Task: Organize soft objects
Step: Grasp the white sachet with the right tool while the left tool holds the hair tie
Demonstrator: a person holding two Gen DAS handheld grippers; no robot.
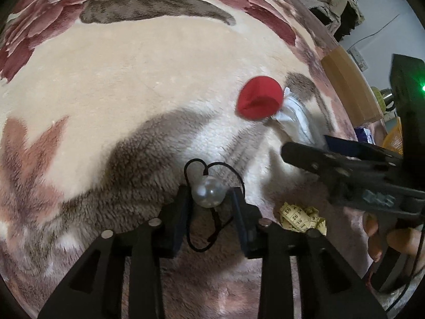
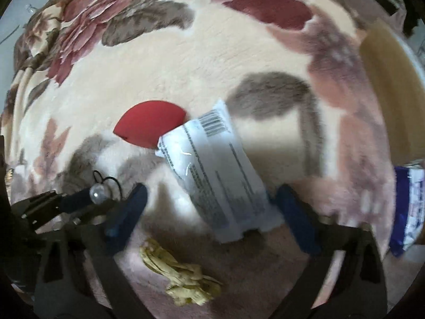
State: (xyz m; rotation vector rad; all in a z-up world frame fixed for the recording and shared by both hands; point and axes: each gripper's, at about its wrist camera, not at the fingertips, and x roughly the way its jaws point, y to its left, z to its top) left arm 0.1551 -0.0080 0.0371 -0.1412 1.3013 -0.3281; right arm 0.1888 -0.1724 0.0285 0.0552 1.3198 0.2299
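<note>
A clear bead on a black elastic hair tie (image 1: 208, 191) lies on the floral blanket between the fingers of my left gripper (image 1: 209, 196); a thin gap shows on its right side, so the jaws stand open around it. My right gripper (image 2: 212, 199) is open over a white printed packet (image 2: 217, 175). The packet's right edge is close against the right finger and the left finger is well clear. A red soft pouch (image 2: 151, 127) touches the packet's far end. In the left wrist view the red pouch (image 1: 259, 101), white packet (image 1: 297, 122) and right gripper (image 1: 308, 146) sit to the right.
A crumpled yellow measuring tape (image 2: 183, 276) lies near both grippers. A blue and white packet (image 2: 406, 207) sits at the blanket's right edge beside a wooden board (image 1: 350, 85). Clothes (image 1: 332, 2) are piled at the far right. A person's fingers (image 1: 372, 226) hold the right gripper.
</note>
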